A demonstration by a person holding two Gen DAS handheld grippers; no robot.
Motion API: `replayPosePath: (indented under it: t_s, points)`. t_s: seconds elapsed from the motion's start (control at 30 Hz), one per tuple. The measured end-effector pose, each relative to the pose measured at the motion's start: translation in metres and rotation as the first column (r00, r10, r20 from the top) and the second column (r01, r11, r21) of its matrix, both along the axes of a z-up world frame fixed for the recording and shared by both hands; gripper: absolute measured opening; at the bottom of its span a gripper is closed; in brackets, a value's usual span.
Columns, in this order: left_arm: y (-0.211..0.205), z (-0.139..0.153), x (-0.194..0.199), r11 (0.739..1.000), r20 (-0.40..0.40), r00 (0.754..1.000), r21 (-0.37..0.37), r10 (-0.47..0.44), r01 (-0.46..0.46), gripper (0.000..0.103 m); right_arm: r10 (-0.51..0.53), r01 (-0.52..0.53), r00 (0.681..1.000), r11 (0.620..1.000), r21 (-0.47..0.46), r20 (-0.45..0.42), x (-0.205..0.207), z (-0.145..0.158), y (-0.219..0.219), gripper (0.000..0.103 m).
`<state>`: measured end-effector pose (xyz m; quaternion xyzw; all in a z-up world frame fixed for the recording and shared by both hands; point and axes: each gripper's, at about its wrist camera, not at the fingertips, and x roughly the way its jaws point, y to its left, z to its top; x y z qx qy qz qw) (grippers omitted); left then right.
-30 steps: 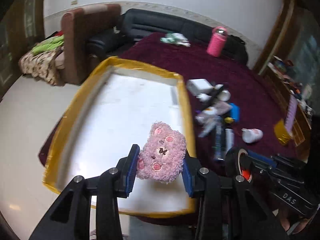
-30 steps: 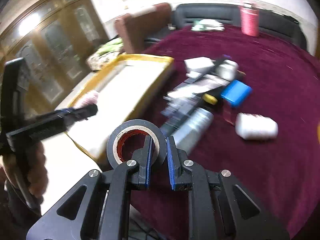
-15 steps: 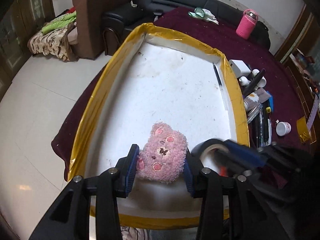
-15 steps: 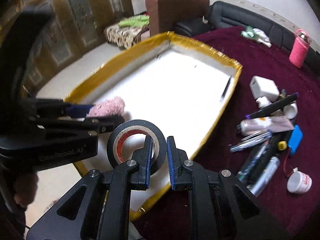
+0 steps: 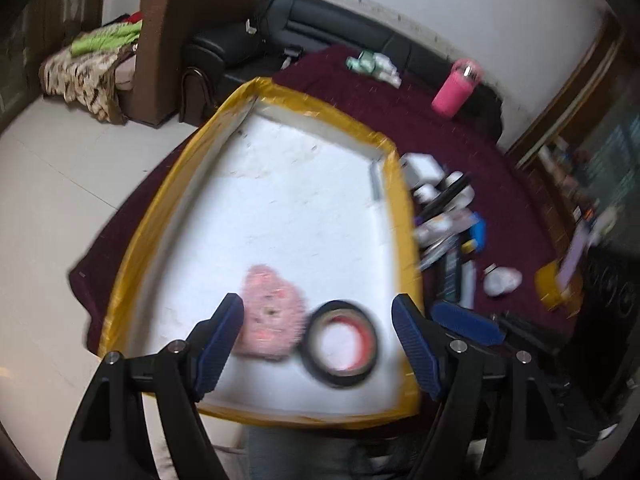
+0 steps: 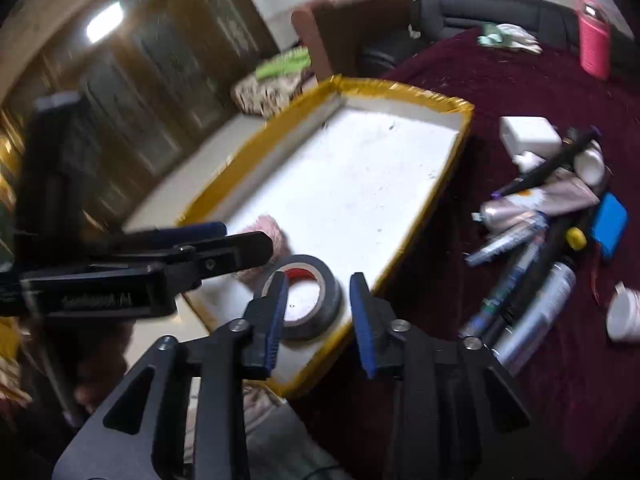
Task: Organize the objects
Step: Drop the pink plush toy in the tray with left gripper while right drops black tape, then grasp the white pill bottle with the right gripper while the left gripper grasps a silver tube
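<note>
A pink plush bear face (image 5: 270, 314) lies on the white floor of the yellow-rimmed tray (image 5: 404, 216), near its front edge. A black tape roll (image 5: 340, 344) with a red core lies right beside it. My left gripper (image 5: 318, 342) is open above both, touching neither. In the right wrist view the tape roll (image 6: 308, 300) lies in the tray's (image 6: 424, 216) near corner, and the plush (image 6: 266, 232) shows partly behind the left gripper's finger (image 6: 224, 256). My right gripper (image 6: 320, 316) is open just above the tape.
To the right of the tray, on the maroon cloth, lie several pens and tubes (image 6: 532, 240), a white box (image 6: 528, 134), a blue block (image 6: 608, 220) and a small white jar (image 6: 624, 316). A pink bottle (image 5: 456, 88) stands at the back. Sofas (image 5: 320, 28) are behind the table.
Both grippers have opened. The plush and the tape roll, held before, now lie in the tray. The left gripper has pulled back a little.
</note>
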<state>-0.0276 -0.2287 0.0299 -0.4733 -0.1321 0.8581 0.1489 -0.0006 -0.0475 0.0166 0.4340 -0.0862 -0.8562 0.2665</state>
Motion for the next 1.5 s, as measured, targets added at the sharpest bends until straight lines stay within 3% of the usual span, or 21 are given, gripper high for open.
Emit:
replayPosePath:
  t_s: [0.1, 0.17, 0.3, 0.5, 0.73, 0.9, 1.0, 1.07, 1.2, 1.33, 1.47, 1.5]
  points:
    - [0.018, 0.007, 0.006, 0.998, -0.013, 1.0, 0.058, -0.021, 0.021, 0.077, -0.055, 0.053, 0.997, 0.998, -0.037, -0.06, 0.02, 0.008, 0.027, 0.048]
    - [0.035, 0.01, 0.011, 0.997, -0.029, 0.998, 0.057, -0.051, 0.052, 0.077, -0.118, 0.112, 0.988, 0.991, -0.067, -0.101, 0.037, 0.009, 0.052, 0.048]
    - [0.075, 0.009, 0.021, 0.99, -0.047, 0.993, 0.078, -0.111, 0.115, 0.077, -0.228, 0.225, 0.963, 0.974, -0.035, -0.143, 0.064, 0.005, 0.092, 0.048]
    - [0.13, 0.003, 0.034, 0.979, -0.05, 0.978, 0.018, -0.2, 0.202, 0.077, -0.325, 0.325, 0.939, 0.945, -0.016, -0.113, 0.083, -0.004, 0.155, 0.048]
    - [0.154, -0.002, 0.04, 0.967, -0.041, 0.967, -0.039, -0.253, 0.251, 0.077, -0.4, 0.398, 0.912, 0.917, -0.044, -0.088, 0.053, -0.003, 0.2, 0.049]
    - [0.15, -0.006, 0.043, 0.971, -0.034, 0.971, -0.04, -0.238, 0.237, 0.077, -0.382, 0.388, 0.919, 0.921, 0.044, -0.094, 0.003, -0.004, 0.208, 0.056]
    - [0.146, -0.008, 0.045, 0.973, -0.03, 0.973, -0.035, -0.23, 0.229, 0.077, -0.378, 0.379, 0.925, 0.924, 0.042, -0.037, -0.013, -0.018, 0.214, 0.056]
    - [0.145, -0.01, 0.044, 0.974, -0.027, 0.974, -0.033, -0.225, 0.224, 0.077, -0.329, 0.328, 0.944, 0.944, 0.029, 0.019, -0.012, -0.026, 0.213, 0.057]
    - [0.147, -0.016, 0.039, 0.972, -0.014, 0.972, -0.024, -0.233, 0.233, 0.077, -0.194, 0.194, 0.98, 0.981, 0.01, 0.032, 0.014, -0.029, 0.191, 0.057]
    - [0.161, -0.016, 0.032, 0.962, -0.05, 0.962, -0.052, -0.27, 0.267, 0.077, -0.223, 0.224, 0.975, 0.968, 0.114, -0.019, 0.022, -0.025, 0.18, 0.057]
    - [0.178, -0.023, 0.023, 0.949, -0.054, 0.951, -0.099, -0.305, 0.299, 0.075, -0.185, 0.186, 0.983, 0.973, 0.138, -0.02, 0.006, -0.034, 0.17, 0.057]
    - [0.18, -0.026, 0.02, 0.949, -0.049, 0.952, -0.109, -0.303, 0.297, 0.07, -0.18, 0.178, 0.984, 0.973, 0.146, -0.003, 0.004, -0.039, 0.168, 0.057]
